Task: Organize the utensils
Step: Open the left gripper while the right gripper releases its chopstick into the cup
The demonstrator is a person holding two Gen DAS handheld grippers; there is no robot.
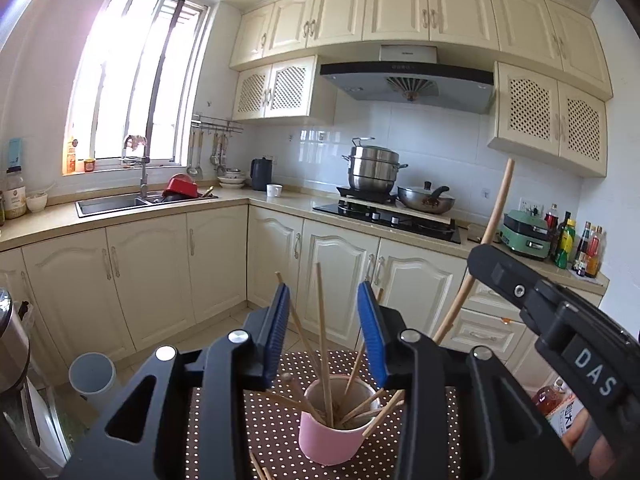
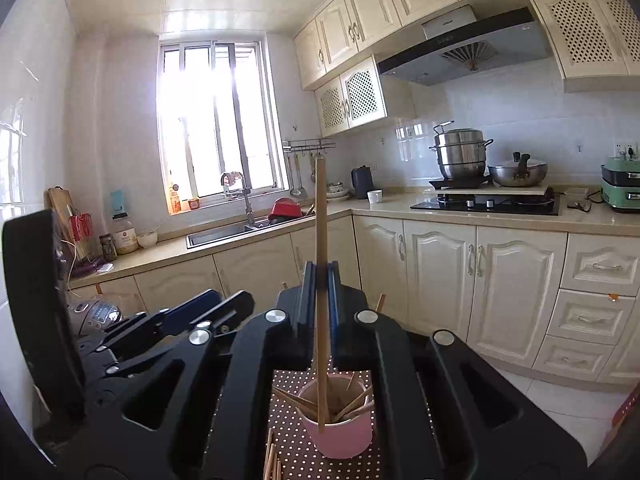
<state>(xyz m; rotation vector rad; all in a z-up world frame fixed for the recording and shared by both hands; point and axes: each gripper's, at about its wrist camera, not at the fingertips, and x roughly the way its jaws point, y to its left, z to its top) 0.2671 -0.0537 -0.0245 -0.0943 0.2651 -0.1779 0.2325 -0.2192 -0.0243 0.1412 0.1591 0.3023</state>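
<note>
Right hand-held gripper [image 2: 320, 280] clamps my upright stick [image 2: 320, 216] over the cup [image 2: 340, 436].
Left hand-held gripper [image 1: 324, 300] gapes empty; stick's long axis points down into the cup.

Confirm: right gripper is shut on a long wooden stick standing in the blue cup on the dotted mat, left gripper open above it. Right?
One thing is wrong: the cup is pink, not blue, as the right wrist view shows. The rest holds: the right gripper is shut on the long wooden stick, whose lower end is in the cup on the dotted mat, and the left gripper is open above it.
</note>
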